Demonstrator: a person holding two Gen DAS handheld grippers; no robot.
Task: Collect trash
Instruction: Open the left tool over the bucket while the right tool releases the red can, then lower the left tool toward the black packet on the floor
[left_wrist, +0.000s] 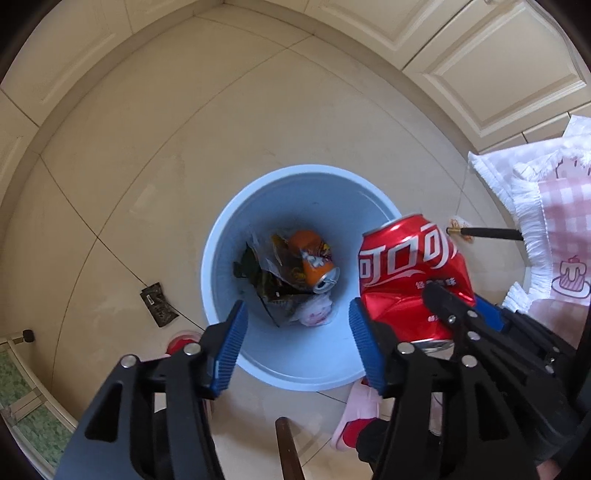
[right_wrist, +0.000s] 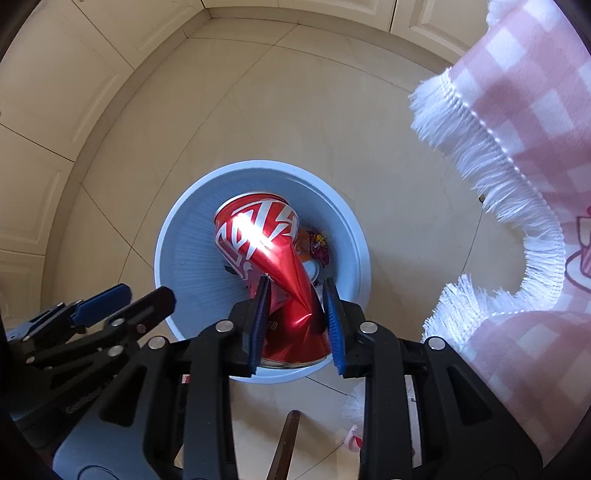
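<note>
A light blue bin (left_wrist: 295, 173) (right_wrist: 258, 164) stands on the tiled floor right below both grippers. Inside lie an orange can (left_wrist: 314, 258), dark wrappers (left_wrist: 266, 280) and a white-pink scrap (left_wrist: 317, 314). My left gripper (left_wrist: 297, 310) (right_wrist: 147, 291) hangs over the bin's near side, open, with nothing between its blue pads. My right gripper (right_wrist: 295, 284) (left_wrist: 454, 306) is shut on a crushed red cola can (right_wrist: 266, 251) (left_wrist: 410, 273), pinched at its creased middle. In the right wrist view the can hangs over the bin's mouth; the left wrist view puts it at the right rim.
A dark wrapper (left_wrist: 159, 304) lies on the floor left of the bin. A pink checked cloth with white fringe (left_wrist: 554, 206) (right_wrist: 535, 129) hangs at the right. Cream cabinet doors (left_wrist: 498, 74) line the far side. A pink slipper (left_wrist: 354, 410) and a brown stick (left_wrist: 288, 450) are near the bin's front.
</note>
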